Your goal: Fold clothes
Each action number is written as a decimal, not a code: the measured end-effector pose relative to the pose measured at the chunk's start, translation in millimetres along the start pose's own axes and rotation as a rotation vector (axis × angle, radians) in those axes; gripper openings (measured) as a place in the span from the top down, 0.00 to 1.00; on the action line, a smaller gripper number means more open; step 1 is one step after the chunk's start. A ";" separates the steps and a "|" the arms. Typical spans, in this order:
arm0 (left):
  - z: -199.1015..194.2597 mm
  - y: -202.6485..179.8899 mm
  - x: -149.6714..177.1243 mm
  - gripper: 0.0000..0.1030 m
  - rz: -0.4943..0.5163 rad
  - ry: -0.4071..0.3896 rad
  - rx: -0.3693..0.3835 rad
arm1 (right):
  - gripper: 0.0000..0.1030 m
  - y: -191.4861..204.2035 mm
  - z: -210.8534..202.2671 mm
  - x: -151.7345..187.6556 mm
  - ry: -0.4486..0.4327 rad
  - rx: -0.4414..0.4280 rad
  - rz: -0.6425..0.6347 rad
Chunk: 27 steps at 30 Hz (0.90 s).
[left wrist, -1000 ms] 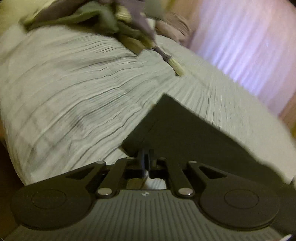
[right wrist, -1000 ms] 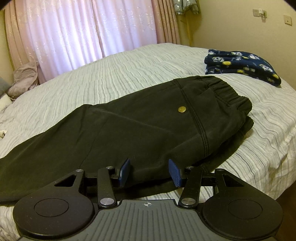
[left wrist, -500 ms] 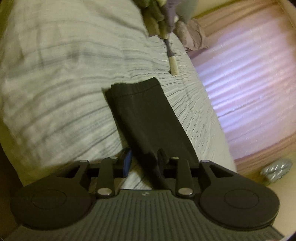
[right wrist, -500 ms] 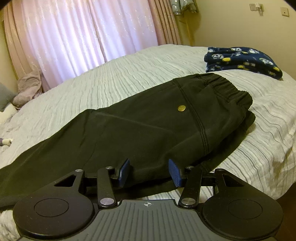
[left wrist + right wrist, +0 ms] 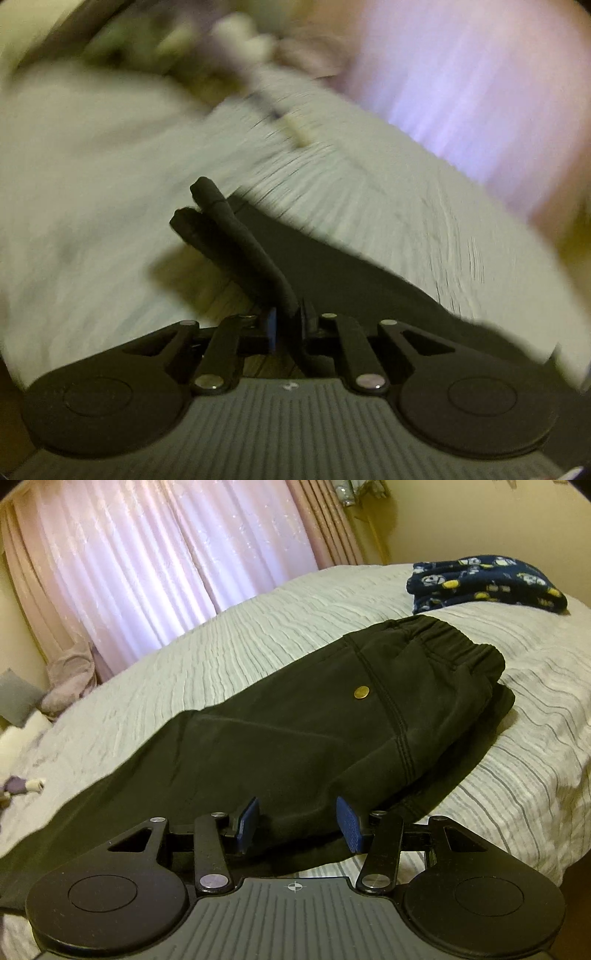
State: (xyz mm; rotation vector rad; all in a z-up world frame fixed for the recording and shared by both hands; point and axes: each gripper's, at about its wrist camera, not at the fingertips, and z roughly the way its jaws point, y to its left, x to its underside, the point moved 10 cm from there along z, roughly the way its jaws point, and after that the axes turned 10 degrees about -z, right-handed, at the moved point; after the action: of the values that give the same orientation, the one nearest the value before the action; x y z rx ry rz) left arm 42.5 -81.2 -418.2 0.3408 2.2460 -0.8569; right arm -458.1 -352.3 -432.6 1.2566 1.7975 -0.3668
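Your left tool [image 5: 288, 325] has closed again: half a second ago its fingers stood apart with the trouser leg [image 5: 236, 236] lying flat between them, and now they pinch the cloth tight. The leg's cuff end, then spread flat on the bed [image 5: 92, 177], is now bunched and lifted off it, sticking up from the tool with a shadow beneath. Your left view has swung and is heavily blurred. Your right tool [image 5: 295, 823] has risen a little, so the trousers [image 5: 295, 731] and the blue pyjamas [image 5: 484, 583] sit lower in its view.
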 end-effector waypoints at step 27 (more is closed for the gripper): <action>-52.9 -212.0 164.7 0.77 0.739 0.261 0.449 | 0.51 66.0 -26.2 -21.9 0.033 -0.392 0.397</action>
State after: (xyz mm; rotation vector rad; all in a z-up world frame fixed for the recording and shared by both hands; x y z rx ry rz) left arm -201.1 -204.8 -401.9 1.4516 1.8770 -0.9170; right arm -411.8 -318.8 -385.0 1.2963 1.5041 0.2211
